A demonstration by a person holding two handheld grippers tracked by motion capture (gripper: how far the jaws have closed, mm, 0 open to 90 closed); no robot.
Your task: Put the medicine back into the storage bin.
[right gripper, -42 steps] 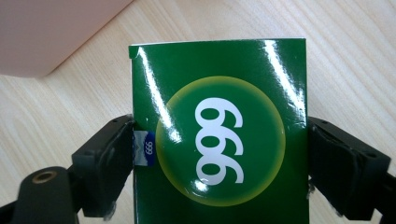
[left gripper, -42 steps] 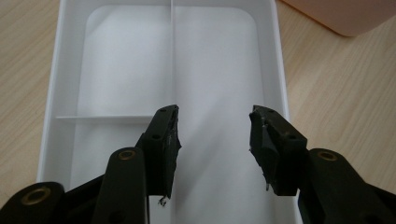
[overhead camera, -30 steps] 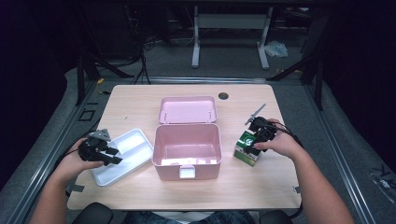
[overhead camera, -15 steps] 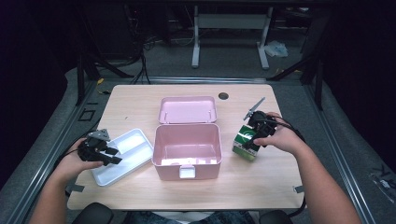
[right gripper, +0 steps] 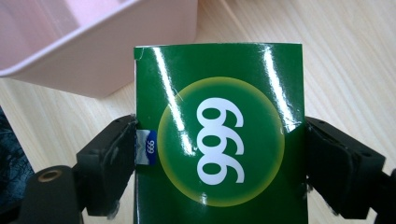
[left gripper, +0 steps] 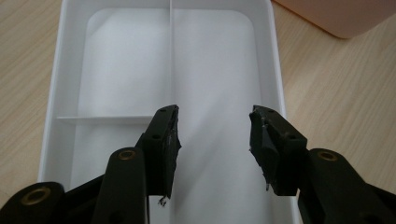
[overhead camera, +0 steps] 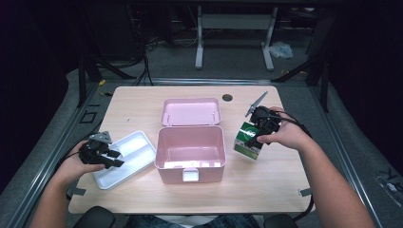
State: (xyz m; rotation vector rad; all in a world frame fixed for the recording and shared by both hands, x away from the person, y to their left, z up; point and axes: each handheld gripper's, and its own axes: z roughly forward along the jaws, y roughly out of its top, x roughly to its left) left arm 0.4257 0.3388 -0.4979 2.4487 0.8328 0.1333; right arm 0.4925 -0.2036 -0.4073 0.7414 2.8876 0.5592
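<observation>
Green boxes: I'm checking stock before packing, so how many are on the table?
1: the green box sits right of the pink case, clamped in the right gripper.

The green box (right gripper: 219, 135) is showing "999" in large white digits on its yellow-ringed circle, and "999" again on a small blue side label (right gripper: 148, 148).

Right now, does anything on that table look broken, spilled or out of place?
Nothing spilled or broken. The green box sits tilted in the right gripper, beside the open pink case. The white tray lies askew to the table edge, under the open left gripper.
</observation>
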